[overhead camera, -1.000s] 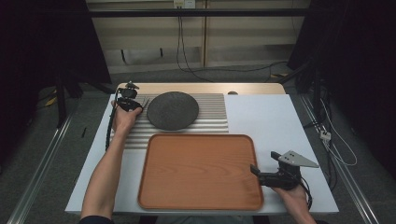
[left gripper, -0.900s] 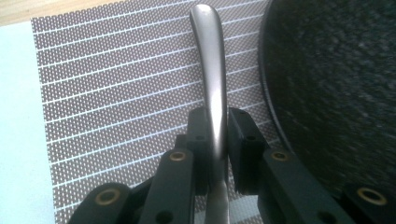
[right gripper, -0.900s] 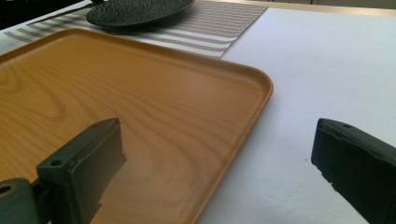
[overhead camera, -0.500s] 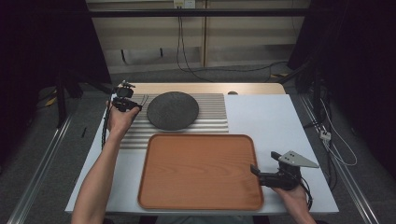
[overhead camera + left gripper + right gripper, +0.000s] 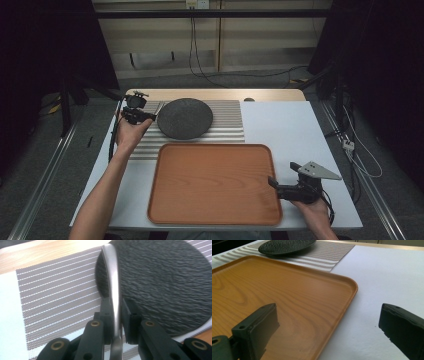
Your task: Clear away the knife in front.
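— Dark room all around, and the white counter (image 5: 295,135) in the middle carries a striped mat (image 5: 227,122), a wooden tray (image 5: 215,182) and a dark round plate (image 5: 185,118). Do you see what the left gripper (image 5: 137,116) has?

— Yes. From the left gripper view, its fingers (image 5: 106,315) are clenched on a thin metal handle (image 5: 113,287), maybe a spoon or similar utensil; I cannot tell which. The handle stands between both pads and runs up along the edge of the plate (image 5: 162,282).

— Where is it relative to the plate?

— Just beside the plate's left rim, over the mat (image 5: 57,290), at the far left corner. The hand (image 5: 130,135) under it is raised a little from the mat.

— And the right gripper (image 5: 280,186)?

— It is well apart from the plate, on the near right side, at the right edge of the tray. In the right gripper view its fingers (image 5: 257,327) are released, wide apart: one is over the tray (image 5: 287,295), the other over the bare counter (image 5: 387,277). Nothing is between them.

— The plate itself?

— It lies flat on the mat, behind the tray, not touching it.
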`<action>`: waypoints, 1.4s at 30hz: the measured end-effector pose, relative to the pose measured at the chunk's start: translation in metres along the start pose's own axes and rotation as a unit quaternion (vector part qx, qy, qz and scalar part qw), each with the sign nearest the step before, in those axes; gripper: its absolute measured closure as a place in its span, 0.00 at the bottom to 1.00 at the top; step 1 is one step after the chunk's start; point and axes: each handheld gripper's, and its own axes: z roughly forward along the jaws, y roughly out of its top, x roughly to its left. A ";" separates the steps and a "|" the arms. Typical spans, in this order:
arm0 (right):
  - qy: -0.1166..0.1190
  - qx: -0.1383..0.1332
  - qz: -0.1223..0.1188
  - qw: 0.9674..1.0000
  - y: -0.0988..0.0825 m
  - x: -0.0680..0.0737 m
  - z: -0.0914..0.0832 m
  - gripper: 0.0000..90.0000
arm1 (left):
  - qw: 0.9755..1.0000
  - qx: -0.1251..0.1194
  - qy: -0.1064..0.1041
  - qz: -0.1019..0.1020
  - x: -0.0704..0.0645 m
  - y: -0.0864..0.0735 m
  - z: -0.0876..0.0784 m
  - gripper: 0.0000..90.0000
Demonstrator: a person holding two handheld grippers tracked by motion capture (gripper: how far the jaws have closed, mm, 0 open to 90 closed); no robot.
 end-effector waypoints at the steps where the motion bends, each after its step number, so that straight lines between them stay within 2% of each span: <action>1: 0.000 0.000 0.000 1.000 0.000 0.000 0.000 0.02 | 1.000 -0.001 -0.004 0.001 -0.002 -0.001 -0.001 0.89; 18: 0.000 0.003 -0.001 1.000 0.000 0.000 0.001 0.02 | 0.999 -0.012 -0.023 0.029 -0.037 -0.016 -0.019 0.89; 19: 0.000 0.003 -0.002 1.000 0.000 0.000 0.001 0.02 | 0.999 -0.008 -0.023 0.038 -0.038 -0.017 -0.021 0.89; 23: 0.000 0.003 -0.001 1.000 0.000 0.000 0.002 0.02 | 0.999 -0.021 -0.029 0.030 -0.045 -0.021 -0.024 0.89; 25: 0.000 0.003 -0.001 1.000 0.000 0.001 0.002 0.02 | 0.999 -0.019 -0.032 0.031 -0.048 -0.023 -0.026 0.89; 26: 0.000 0.003 -0.001 1.000 0.000 0.001 0.002 0.02 | 0.999 -0.015 -0.033 0.038 -0.049 -0.024 -0.027 0.89; 31: 0.000 0.003 -0.001 1.000 0.001 0.001 0.002 0.02 | 0.998 -0.015 -0.040 0.044 -0.059 -0.029 -0.030 0.89; 32: -0.001 0.003 -0.002 1.000 0.001 0.001 0.002 0.02 | 0.998 -0.017 -0.042 0.040 -0.062 -0.030 -0.030 0.89; 33: 0.000 0.002 -0.002 1.000 0.001 0.001 0.002 0.02 | 0.998 -0.016 -0.044 0.046 -0.064 -0.031 -0.031 0.89; 34: -0.001 0.002 -0.002 1.000 0.001 0.001 0.002 0.02 | 0.998 -0.017 -0.038 0.046 -0.067 -0.032 -0.032 0.89; 36: -0.001 0.003 -0.002 1.000 0.001 0.001 0.002 0.03 | 0.997 -0.015 -0.054 0.044 -0.070 -0.034 -0.032 0.89; 42: 0.000 0.002 -0.003 1.000 0.001 0.001 0.002 0.03 | 0.997 -0.015 -0.064 0.044 -0.083 -0.038 -0.033 0.89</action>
